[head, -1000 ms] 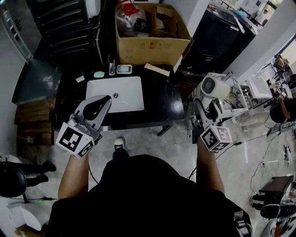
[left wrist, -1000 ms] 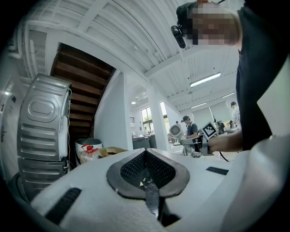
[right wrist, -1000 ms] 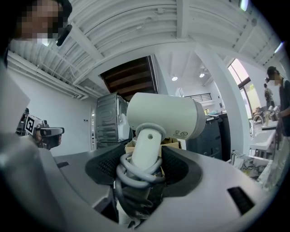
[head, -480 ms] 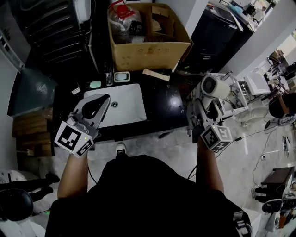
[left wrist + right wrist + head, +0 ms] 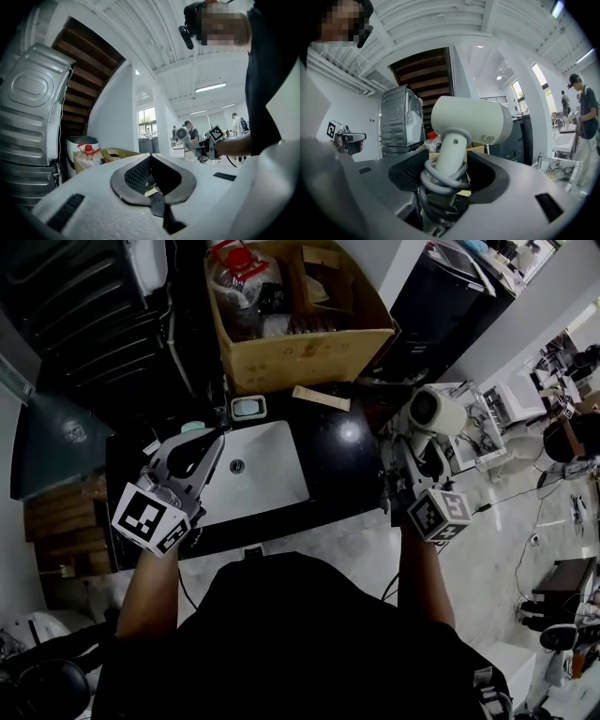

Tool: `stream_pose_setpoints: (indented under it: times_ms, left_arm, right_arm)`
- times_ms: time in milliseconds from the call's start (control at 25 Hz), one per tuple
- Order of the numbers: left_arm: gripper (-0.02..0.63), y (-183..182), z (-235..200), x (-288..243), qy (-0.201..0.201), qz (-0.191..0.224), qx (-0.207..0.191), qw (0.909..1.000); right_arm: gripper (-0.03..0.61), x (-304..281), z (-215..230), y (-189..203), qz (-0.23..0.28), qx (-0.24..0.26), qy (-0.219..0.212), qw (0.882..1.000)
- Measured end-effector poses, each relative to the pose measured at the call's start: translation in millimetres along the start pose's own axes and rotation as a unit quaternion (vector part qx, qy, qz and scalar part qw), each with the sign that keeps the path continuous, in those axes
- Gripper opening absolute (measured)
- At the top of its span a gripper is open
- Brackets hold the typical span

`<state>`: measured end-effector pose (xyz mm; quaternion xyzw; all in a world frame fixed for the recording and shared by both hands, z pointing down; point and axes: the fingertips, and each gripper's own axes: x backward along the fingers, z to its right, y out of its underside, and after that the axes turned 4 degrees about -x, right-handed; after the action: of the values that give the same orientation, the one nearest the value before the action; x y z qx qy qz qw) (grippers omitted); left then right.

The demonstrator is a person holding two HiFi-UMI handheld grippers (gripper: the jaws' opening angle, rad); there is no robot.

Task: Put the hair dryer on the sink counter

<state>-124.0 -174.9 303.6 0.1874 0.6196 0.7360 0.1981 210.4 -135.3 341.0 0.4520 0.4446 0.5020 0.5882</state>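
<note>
The white hair dryer (image 5: pixel 433 411) stands upright, off the right end of the black sink counter (image 5: pixel 349 444). My right gripper (image 5: pixel 418 454) is shut on its handle, which has the grey cord wound round it. In the right gripper view the hair dryer (image 5: pixel 471 119) fills the middle, with the handle between the jaws of the right gripper (image 5: pixel 446 172). My left gripper (image 5: pixel 218 438) hovers over the left side of the white sink basin (image 5: pixel 267 479), shut and empty. In the left gripper view the tips of the left gripper (image 5: pixel 151 158) meet with nothing between them.
A large cardboard box (image 5: pixel 309 343) full of things stands behind the counter. A soap dish (image 5: pixel 247 407) and a pale flat strip (image 5: pixel 321 397) lie on the counter's back edge. A white wire rack (image 5: pixel 480 427) stands at the right. People (image 5: pixel 580 112) stand far off.
The counter and sink have drawn closer beneath me and turned in the head view. Both grippers keep their places in it, and the hair dryer stays in the right one.
</note>
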Motion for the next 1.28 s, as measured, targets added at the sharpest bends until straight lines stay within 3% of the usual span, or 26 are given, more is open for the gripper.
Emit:
stream_pose_setpoints:
  times_ms: [680, 1000, 1280]
  left_arm:
    - [0.015, 44, -86, -33, 0.074, -0.007, 0.028, 0.9969]
    - [0.015, 52, -68, -57, 0.08, -0.016, 0.034, 0.9961]
    - [0.015, 40, -41, -67, 0.045, -0.022, 0.027, 0.9984]
  right_arm:
    - [0.259, -65, -33, 8, -0.021, 0.015, 0.054, 0.998]
    - [0.259, -66, -13, 14, -0.021, 0.01, 0.046, 0.999]
    - [0.259, -70, 15, 13, -0.016, 0.005, 0.005, 1.0]
